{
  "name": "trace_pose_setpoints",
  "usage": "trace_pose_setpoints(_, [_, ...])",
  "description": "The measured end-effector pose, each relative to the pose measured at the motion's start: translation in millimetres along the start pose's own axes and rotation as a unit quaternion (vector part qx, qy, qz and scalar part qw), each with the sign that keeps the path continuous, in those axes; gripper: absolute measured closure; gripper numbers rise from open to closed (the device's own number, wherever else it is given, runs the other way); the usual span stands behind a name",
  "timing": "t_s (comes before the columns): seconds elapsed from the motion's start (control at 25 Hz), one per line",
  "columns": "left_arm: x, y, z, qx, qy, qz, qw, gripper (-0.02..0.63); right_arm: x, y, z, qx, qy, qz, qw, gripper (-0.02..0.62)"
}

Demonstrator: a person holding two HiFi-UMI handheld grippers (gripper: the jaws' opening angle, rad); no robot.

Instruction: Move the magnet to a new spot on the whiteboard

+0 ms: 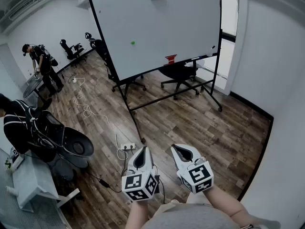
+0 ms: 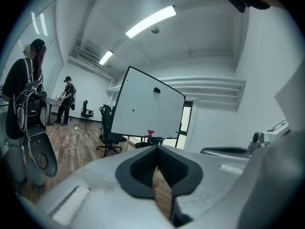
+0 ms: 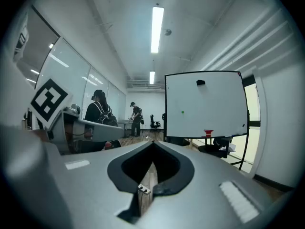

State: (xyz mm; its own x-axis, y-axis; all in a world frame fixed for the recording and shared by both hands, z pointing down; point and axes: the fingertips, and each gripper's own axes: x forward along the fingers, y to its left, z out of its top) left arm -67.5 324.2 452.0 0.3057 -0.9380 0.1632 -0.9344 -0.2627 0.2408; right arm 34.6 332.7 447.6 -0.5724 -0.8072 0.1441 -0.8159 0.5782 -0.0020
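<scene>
Well back from the whiteboard (image 1: 190,23), the left gripper (image 1: 142,150) and right gripper (image 1: 178,149) are both clenched on nothing. The green magnet (image 1: 132,43) sits nearer the whiteboard's left edge.

No writing I can read anywhere, whiteboard (image 1: 181,27) included; only black-and-white square marker patterns on the left cube (image 1: 139,186) and right cube (image 1: 197,175).

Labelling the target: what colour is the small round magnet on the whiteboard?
The magnet is green, clearest in the head view.
</scene>
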Motion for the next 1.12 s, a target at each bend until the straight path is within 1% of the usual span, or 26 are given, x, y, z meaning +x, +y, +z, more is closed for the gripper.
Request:
trace_pose_setpoints(0.28, [7,2,3,0.001,-0.007,0.0,1.0,0.601,5,-3,1,0.001,-0.002,0.001,1.0,0.597])
trace_pose_setpoints(0.72, [3,14,-1,0.004,-0.001,0.005,1.0,0.601,12,11,-5,0.015,0.003,0.014,1.0,0.597])
trace_pose_setpoints(0.92, [5,24,0,-0.003,0.002,0.009,1.0,0.601,21,13,-5,0.046,-0.008,0.018,0.999,0.595])
trace_pose_setpoints(1.12, [12,43,0,-0.007,0.001,0.026,0.9996,0.601,40,19,-6,0.029,-0.005,0.036,0.999,0.595])
